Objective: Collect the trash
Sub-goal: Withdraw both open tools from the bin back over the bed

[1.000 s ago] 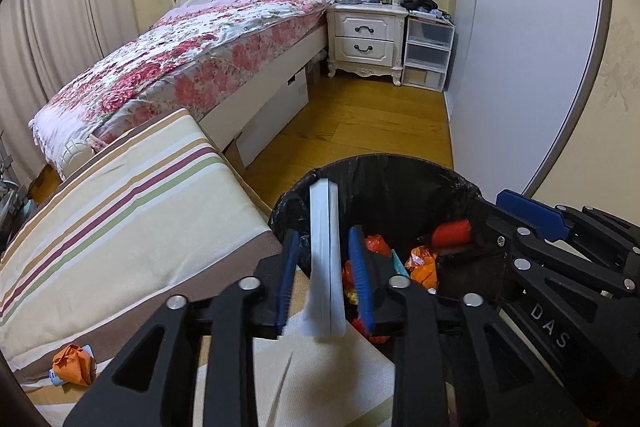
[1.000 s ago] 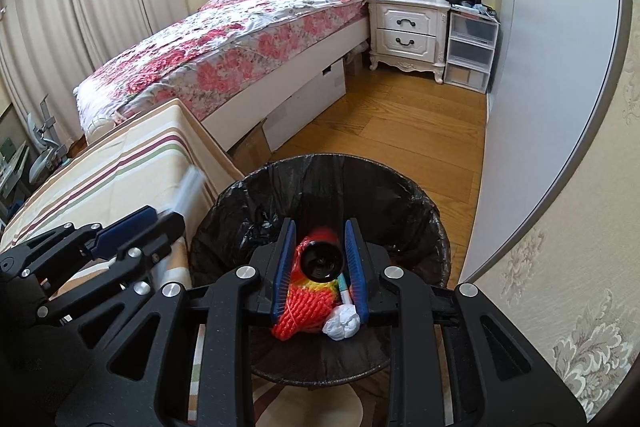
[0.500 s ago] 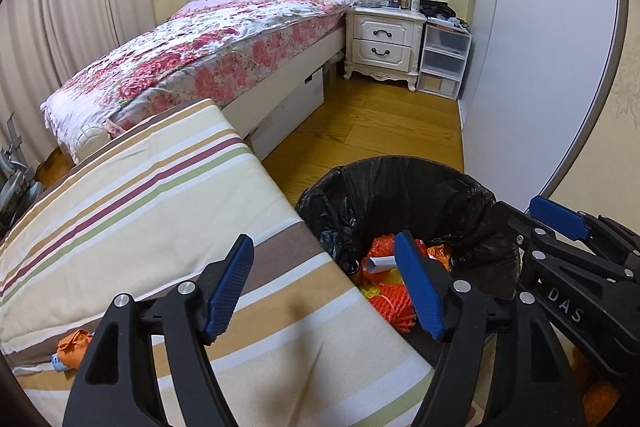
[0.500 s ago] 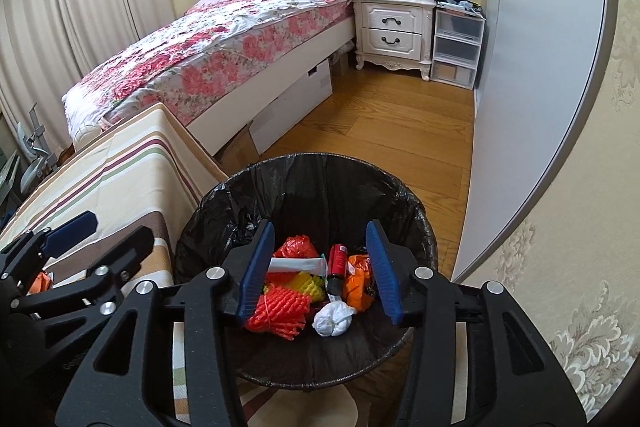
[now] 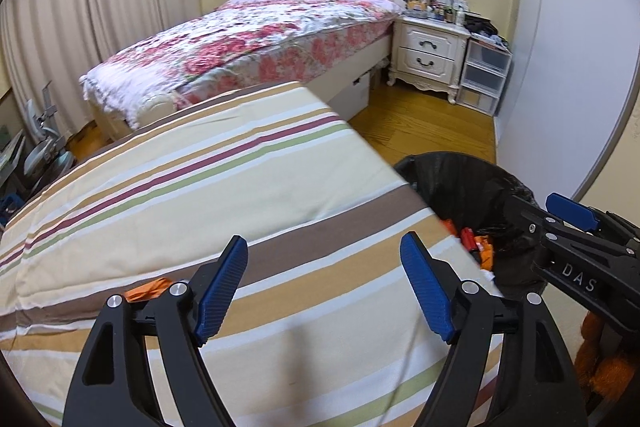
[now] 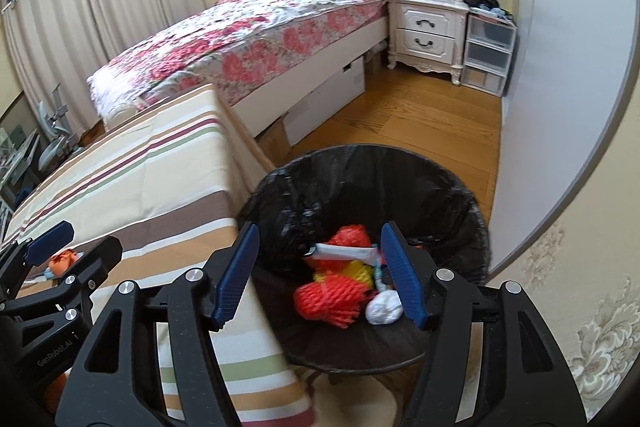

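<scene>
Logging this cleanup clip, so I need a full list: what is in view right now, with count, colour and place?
Trash bin: one, black liner, floor beside striped mattress.
Net wads: two, red, in bin.
Tissue ball: one, white, in bin.
Orange wrapper: one, on striped mattress.
Bed: one, pink floral cover.
Nightstand: one, white, beside bed.
Drawer unit: one, clear, by nightstand.
Left gripper: open, over mattress.
Right gripper: open, over bin.

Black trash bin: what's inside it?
Inside the black trash bin: red foam netting, something yellow, a white strip and a white paper wad. Anything underneath them is hidden.
</scene>
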A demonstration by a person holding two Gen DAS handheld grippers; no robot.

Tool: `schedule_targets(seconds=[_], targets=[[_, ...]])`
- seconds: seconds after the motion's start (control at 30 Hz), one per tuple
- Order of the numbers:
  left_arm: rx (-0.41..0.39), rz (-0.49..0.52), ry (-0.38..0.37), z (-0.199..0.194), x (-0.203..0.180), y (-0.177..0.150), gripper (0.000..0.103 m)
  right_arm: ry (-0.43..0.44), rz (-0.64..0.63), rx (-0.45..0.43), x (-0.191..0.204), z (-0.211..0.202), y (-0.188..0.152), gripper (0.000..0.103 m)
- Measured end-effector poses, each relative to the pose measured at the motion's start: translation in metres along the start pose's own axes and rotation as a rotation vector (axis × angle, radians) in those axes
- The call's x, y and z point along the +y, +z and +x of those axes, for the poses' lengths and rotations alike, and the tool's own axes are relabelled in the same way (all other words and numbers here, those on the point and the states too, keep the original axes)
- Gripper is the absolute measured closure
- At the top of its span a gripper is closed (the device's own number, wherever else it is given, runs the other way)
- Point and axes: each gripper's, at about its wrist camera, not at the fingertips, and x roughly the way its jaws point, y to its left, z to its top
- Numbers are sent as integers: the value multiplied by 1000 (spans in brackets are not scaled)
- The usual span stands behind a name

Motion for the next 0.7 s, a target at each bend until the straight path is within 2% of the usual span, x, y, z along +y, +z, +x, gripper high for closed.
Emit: schedule_targets(seconds=[0.27,0.7], targets=[[18,-87,112,-15,63,-30,26,110,-139,32,74,0,-10,41],[65,-311,273,-37,177,-81,26,238,-323,69,184,4,-17,41]])
